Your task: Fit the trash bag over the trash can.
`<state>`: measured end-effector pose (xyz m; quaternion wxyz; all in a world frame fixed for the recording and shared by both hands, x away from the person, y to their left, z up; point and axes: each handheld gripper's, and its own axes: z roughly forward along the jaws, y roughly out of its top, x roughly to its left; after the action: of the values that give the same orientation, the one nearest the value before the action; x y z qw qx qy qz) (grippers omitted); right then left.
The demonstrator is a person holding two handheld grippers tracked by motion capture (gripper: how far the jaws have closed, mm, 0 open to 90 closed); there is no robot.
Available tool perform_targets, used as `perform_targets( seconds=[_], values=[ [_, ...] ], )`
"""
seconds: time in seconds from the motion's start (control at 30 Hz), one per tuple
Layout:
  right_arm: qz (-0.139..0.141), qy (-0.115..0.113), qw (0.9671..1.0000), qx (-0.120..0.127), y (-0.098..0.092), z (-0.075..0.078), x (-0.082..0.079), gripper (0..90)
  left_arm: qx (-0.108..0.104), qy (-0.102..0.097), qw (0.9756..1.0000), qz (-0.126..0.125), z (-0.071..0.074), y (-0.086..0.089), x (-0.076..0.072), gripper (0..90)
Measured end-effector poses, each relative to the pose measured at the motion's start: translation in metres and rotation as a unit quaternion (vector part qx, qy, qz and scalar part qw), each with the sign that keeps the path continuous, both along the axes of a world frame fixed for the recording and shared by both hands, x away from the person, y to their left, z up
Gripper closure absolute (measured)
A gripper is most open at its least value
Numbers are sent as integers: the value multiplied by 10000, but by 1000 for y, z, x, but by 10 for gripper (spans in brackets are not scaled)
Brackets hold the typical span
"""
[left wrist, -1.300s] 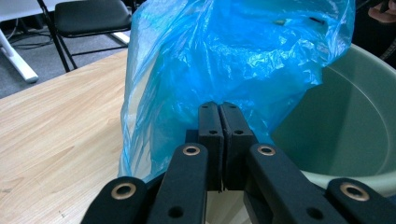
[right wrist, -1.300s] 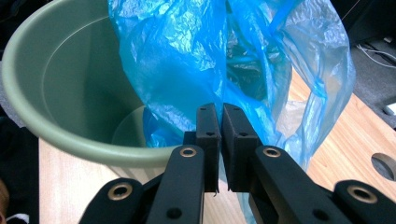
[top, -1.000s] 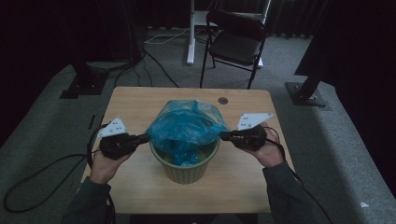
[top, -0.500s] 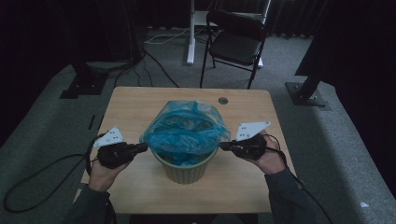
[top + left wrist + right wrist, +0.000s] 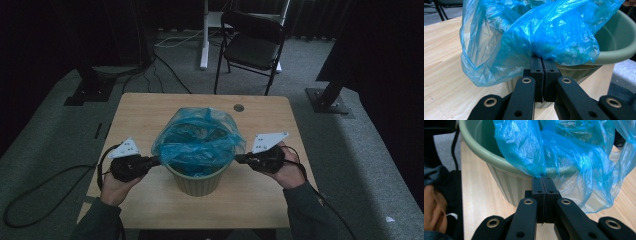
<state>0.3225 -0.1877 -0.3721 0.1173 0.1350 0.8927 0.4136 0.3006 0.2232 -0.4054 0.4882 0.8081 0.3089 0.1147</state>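
Room is dim; corners and back wall fall to near black in the high view. The tabletop (image 5: 150,115) catches soft, even light with faint shadows. Gripper views are brighter; translucent blue bag (image 5: 529,37) shows mild sheen, near jaws slightly soft.

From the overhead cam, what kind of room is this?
Probably a lab or studio set up for recording, not a home: grey carpet floor, dark curtains, a folding chair, loose floor cables and stand bases around one wooden table.
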Motion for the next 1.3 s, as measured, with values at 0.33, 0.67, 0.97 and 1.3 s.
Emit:
perform_targets(
  seconds=[0.33, 0.67, 0.97, 1.3],
  values=[
    [-142, 8, 9997, 218, -1, 3, 10, 898, 10, -36, 10000, 24, -1, -9, 10, 884],
    [-46, 100, 9998, 152, -2, -4, 4, 898, 160, -103, 9998, -51, -5, -14, 2, 885],
    [200, 229, 9992, 270, 1, -8, 1, 898, 181, -64, 9996, -200, -9, -18, -4, 888],
    [365, 364, 9987, 65, 12, -17, -1, 898, 294, -35, 9990, -328, -15, -27, -7, 889]
  ],
)
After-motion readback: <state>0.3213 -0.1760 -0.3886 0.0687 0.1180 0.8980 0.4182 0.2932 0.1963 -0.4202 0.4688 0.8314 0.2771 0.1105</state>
